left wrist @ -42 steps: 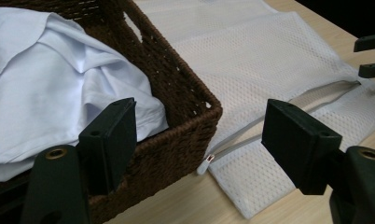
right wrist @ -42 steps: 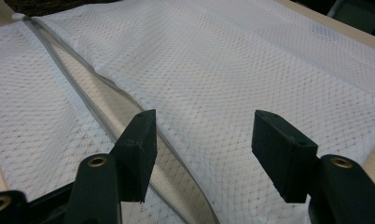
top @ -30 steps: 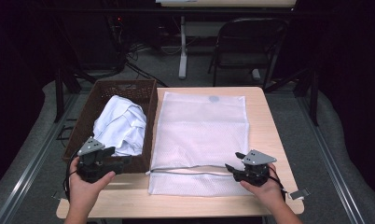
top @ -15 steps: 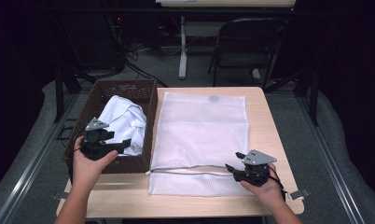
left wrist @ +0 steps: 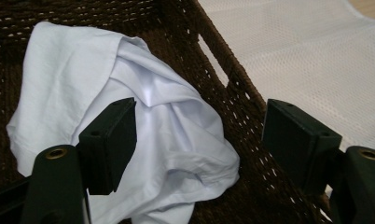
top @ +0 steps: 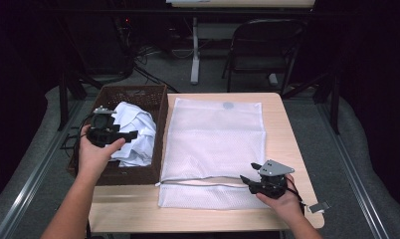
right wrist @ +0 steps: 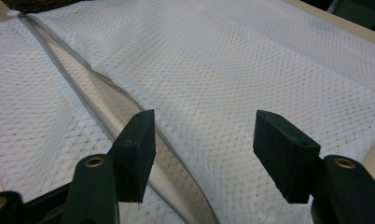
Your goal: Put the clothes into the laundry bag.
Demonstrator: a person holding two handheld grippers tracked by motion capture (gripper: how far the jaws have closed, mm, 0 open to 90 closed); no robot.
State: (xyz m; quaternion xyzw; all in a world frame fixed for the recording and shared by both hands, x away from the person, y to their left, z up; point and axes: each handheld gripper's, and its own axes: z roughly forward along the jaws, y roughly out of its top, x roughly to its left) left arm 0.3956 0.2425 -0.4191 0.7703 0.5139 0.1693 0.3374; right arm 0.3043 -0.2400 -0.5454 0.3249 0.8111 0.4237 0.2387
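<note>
White cloth [left wrist: 129, 135] lies bunched just beneath the left gripper [left wrist: 199, 140] — untouched.

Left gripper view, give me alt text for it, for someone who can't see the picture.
The left gripper hangs with its two black jaws open above a crumpled white cloth lying in a dark brown woven basket; nothing is between the jaws. Beyond the basket's wall, at the upper right, a white mesh laundry bag lies flat.
</note>
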